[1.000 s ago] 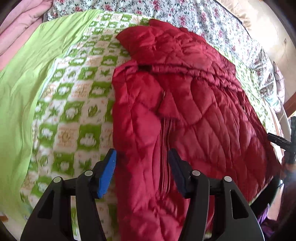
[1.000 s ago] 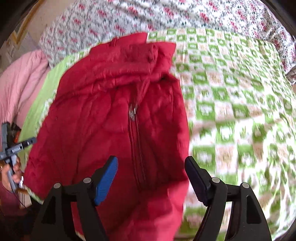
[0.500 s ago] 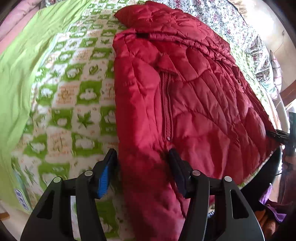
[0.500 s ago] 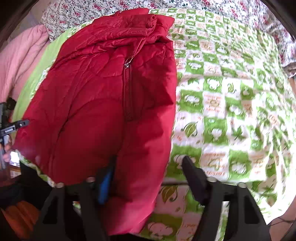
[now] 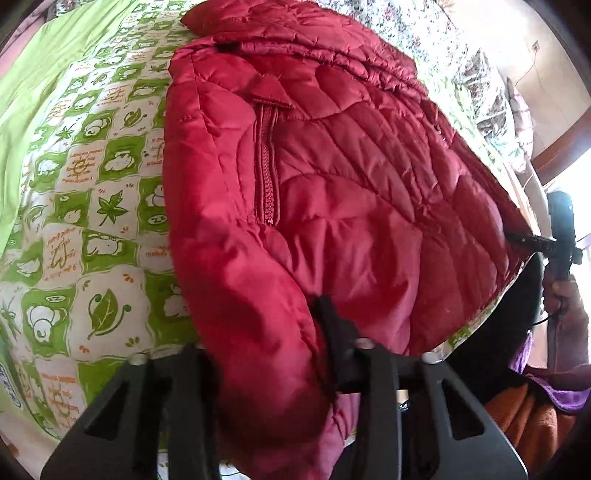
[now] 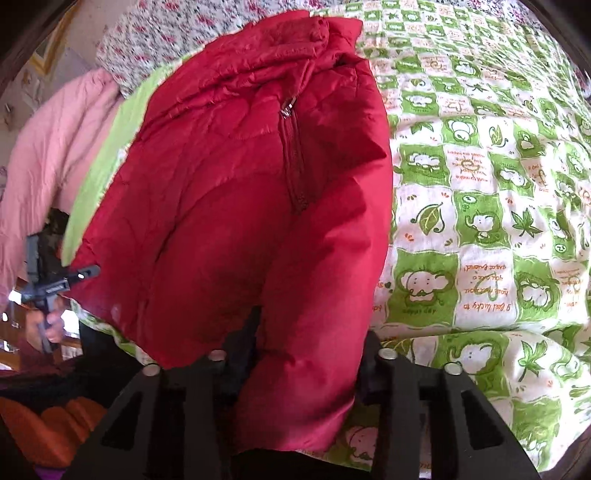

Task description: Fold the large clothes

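Your red quilted jacket (image 5: 351,192) lies spread on the bed over a green-and-white checked quilt (image 5: 92,177), its collar end toward the far side and its hem end hanging toward you at the near edge. A closed pocket zipper (image 5: 266,173) runs down the panel in front of your left gripper (image 5: 264,354), and a second one (image 6: 293,162) shows in the right wrist view.

Your left gripper has its fingers closed onto a puffy fold of the jacket at the near edge; the fabric bulges between them and covers most of the left finger. Your right gripper (image 6: 308,354) likewise has a thick roll of the jacket pinched between its fingers, with the cloth spilling down over the body of the tool (the fingertips themselves are buried in red, so how deep the bite goes cannot be told).

Around the jacket, a plain lime-green sheet (image 5: 33,74) borders the quilt on the left, a floral bedspread (image 6: 159,33) lies beyond the collar, and a pink blanket (image 6: 55,140) is heaped at the far left of the right wrist view. Each camera catches the other tool at the jacket's far corner, held in your hand (image 6: 46,325). Orange cloth (image 5: 524,417) and a bit of purple sit low beside the bed.
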### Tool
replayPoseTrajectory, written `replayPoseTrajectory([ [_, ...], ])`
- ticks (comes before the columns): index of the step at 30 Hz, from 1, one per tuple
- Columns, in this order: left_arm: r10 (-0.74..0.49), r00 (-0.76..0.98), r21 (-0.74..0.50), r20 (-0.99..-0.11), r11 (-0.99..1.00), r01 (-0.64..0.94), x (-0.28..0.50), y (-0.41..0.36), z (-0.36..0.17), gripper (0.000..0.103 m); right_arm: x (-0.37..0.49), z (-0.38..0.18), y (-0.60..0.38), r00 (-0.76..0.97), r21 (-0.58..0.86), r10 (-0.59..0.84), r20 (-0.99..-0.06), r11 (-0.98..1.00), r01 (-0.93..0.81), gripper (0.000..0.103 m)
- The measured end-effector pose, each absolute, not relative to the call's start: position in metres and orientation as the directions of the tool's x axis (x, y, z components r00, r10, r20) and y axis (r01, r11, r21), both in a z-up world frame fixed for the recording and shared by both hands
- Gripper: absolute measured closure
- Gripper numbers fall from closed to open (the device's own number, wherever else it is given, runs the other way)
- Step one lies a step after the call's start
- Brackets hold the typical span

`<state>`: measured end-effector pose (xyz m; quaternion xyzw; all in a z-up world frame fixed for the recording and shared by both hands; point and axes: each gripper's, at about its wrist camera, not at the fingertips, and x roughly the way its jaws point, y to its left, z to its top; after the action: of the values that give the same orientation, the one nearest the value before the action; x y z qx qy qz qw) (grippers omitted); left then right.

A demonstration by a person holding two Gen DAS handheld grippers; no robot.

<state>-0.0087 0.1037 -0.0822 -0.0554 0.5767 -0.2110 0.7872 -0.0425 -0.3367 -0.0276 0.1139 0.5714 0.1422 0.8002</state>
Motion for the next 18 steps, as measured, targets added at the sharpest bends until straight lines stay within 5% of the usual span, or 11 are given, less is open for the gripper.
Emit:
replayPoseTrajectory([
  [5, -0.431, 0.307, -0.344, -0.849, 0.891, 0.297, -0.013, 0.104, -0.061, 0.088, -0.045, -0.013, -0.343, 0.362, 0.434, 0.444, -0.82, 0.894, -0.113, 0.078],
  [18, -0.495, 0.437, -0.375, -0.751, 0.864, 0.336, -0.006, 0.108, -0.003, 0.089, -0.037, 0.028, -0.349, 0.487, 0.541, 0.545, -0.683, 0.825, -0.166, 0.081],
])
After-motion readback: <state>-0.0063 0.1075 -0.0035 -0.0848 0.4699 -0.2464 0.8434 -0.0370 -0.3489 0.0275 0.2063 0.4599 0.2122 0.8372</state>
